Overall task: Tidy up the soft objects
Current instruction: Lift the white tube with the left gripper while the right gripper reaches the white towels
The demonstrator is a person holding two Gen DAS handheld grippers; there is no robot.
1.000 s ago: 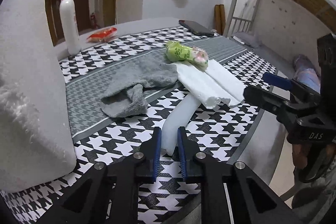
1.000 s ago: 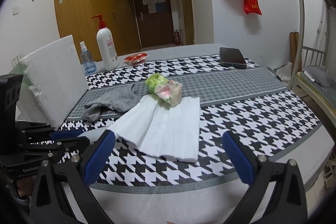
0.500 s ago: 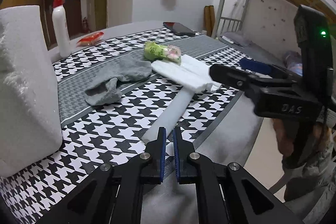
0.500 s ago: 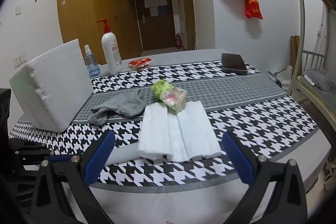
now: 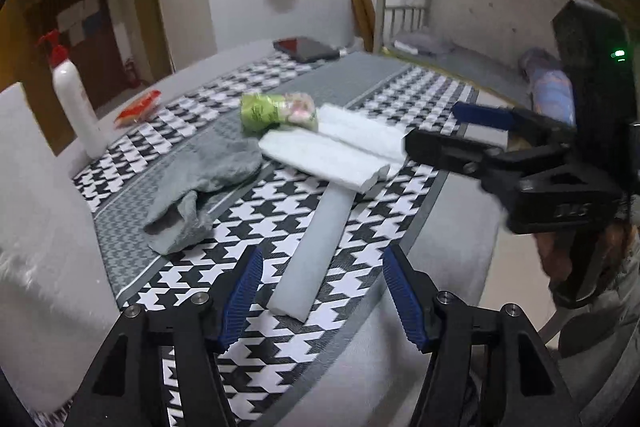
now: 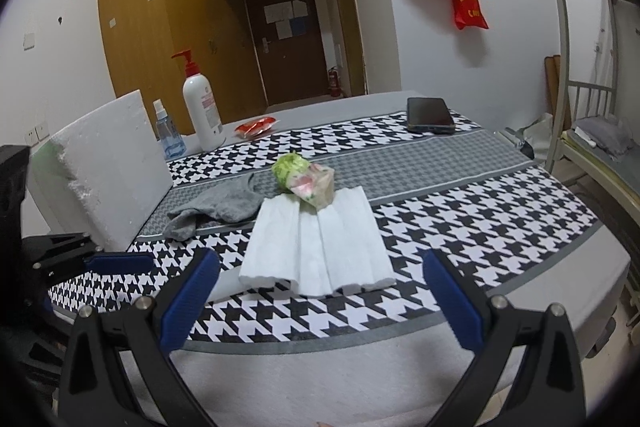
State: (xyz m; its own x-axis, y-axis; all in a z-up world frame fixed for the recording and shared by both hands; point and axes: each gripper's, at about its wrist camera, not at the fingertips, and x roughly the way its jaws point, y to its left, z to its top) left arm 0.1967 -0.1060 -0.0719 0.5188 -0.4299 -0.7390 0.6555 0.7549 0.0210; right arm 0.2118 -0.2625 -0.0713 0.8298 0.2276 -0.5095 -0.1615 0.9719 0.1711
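Room: dorm room, table under a houndstooth cloth (image 6: 500, 211), bunk bed at the side.
Foam strip (image 5: 316, 247): flat on the cloth, far end under the folded white sheet (image 6: 320, 243).
Progress: early by my reading; grey sock (image 5: 208, 179) and green tissue pack (image 6: 304, 179) lie loose.
Left gripper (image 5: 320, 291): angled down, jaws opening, strip's near end between them, unpressed.
Right gripper (image 6: 320, 291): fingers wide apart, empty, facing the sheet.

foam strip (image 5: 316, 251) under folded pad (image 5: 332, 151), sock (image 5: 208, 183) left
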